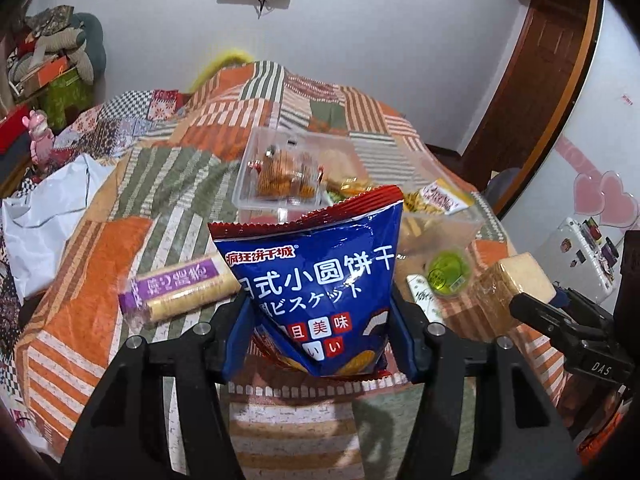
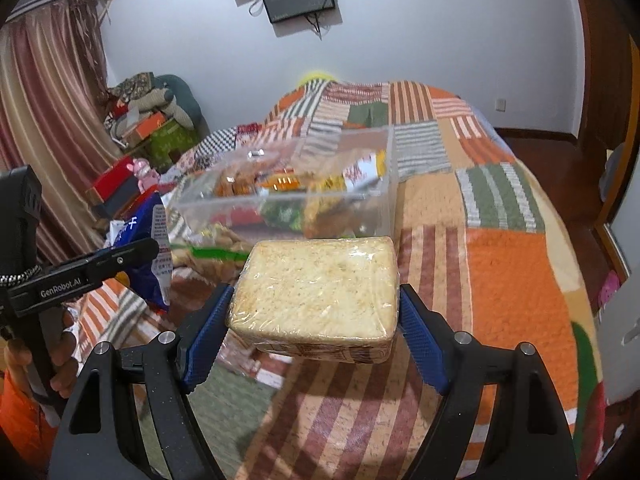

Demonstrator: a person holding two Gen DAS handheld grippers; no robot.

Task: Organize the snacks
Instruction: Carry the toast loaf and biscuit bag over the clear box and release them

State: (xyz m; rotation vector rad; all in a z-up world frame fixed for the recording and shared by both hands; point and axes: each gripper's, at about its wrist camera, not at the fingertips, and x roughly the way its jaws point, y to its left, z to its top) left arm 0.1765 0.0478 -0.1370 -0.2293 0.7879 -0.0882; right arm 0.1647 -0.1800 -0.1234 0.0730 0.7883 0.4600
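The left gripper [image 1: 320, 332] has its jaws clamped on a blue biscuit bag [image 1: 320, 288], held above the bed [image 1: 100, 280] just in front of the clear plastic box [image 1: 256, 184]. The right gripper [image 2: 316, 320] has its jaws clamped on a wrapped bread block [image 2: 320, 292], also in front of that box, right of the bag.

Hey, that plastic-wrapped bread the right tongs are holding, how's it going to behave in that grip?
The wrapped bread probably squashes easily: it looks like soft sliced loaf, so the right tongs should squeeze gently. Its glossy film may be slippery against the pads. It looks light for its bulk, and flat-sided, so unlikely to roll when set down.
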